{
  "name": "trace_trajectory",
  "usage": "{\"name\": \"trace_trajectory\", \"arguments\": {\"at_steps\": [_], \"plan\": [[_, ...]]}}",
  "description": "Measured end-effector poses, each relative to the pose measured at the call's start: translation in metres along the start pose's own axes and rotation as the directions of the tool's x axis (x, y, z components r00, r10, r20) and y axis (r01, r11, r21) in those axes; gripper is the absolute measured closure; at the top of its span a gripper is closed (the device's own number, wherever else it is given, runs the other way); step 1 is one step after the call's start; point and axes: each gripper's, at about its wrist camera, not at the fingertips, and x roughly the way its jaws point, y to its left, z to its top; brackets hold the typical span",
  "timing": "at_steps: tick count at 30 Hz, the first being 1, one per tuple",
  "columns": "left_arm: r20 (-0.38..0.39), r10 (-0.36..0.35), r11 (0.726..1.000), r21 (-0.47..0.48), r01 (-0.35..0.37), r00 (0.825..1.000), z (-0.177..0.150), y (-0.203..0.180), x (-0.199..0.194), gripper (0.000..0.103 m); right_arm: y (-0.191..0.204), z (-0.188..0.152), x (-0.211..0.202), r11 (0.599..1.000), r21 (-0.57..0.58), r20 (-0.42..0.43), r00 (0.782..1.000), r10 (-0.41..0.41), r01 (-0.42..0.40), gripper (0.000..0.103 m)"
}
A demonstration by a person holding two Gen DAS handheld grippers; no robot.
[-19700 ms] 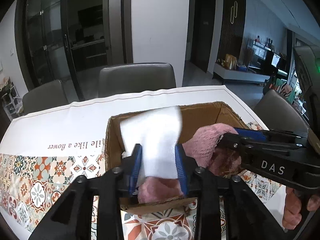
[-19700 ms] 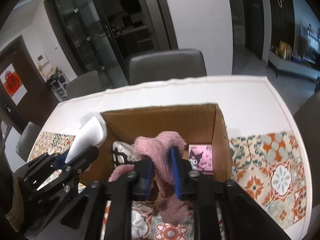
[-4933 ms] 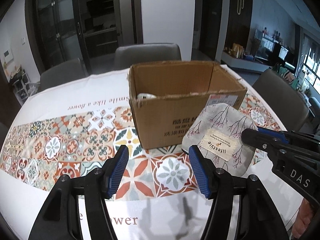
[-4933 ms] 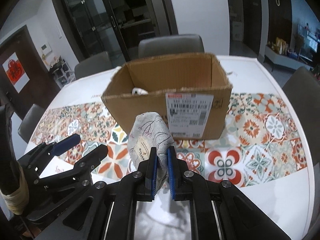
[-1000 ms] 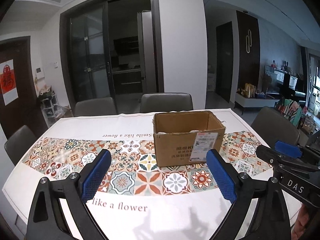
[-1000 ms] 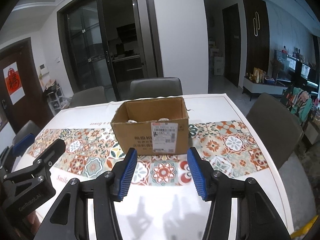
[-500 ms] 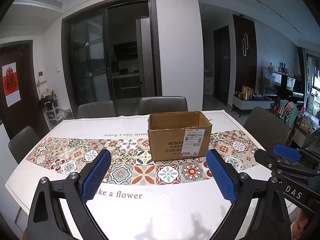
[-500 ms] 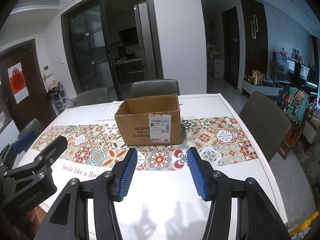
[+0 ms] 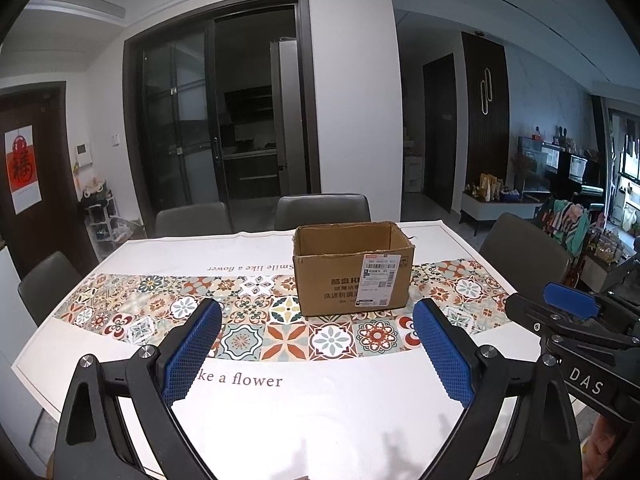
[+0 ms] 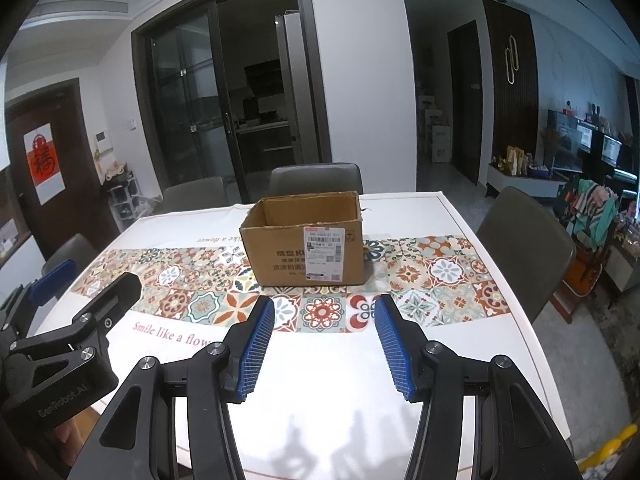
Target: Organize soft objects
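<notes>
An open cardboard box [image 9: 352, 270] with a white shipping label stands on the table's patterned runner, also in the right wrist view [image 10: 306, 240]. Its contents are hidden from this low angle. My left gripper [image 9: 318, 344] is open and empty, held well back from the box over the near table edge. My right gripper [image 10: 325, 340] is open and empty too, at a similar distance. Each gripper shows at the side of the other's view.
The table [image 9: 320, 412] has a white cloth with a tiled runner and printed words. Grey chairs stand behind it [image 9: 322, 210] and at the right [image 10: 524, 236] and left [image 9: 46, 284]. Dark glass doors are behind.
Both grippers have drawn back from the box and stayed open; the box looks smaller and farther. Earlier still, they carried soft items to the box.
</notes>
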Motion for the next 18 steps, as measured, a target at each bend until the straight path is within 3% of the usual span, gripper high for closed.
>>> {"name": "trace_trajectory", "arguments": {"at_steps": [18], "plan": [[-0.001,0.013,1.000,0.000,-0.013,1.000,-0.0026,0.0017,-0.0011,0.002,0.0007,-0.0020,-0.0021,1.000,-0.002,0.002,1.000,0.002,-0.002,0.047]]}}
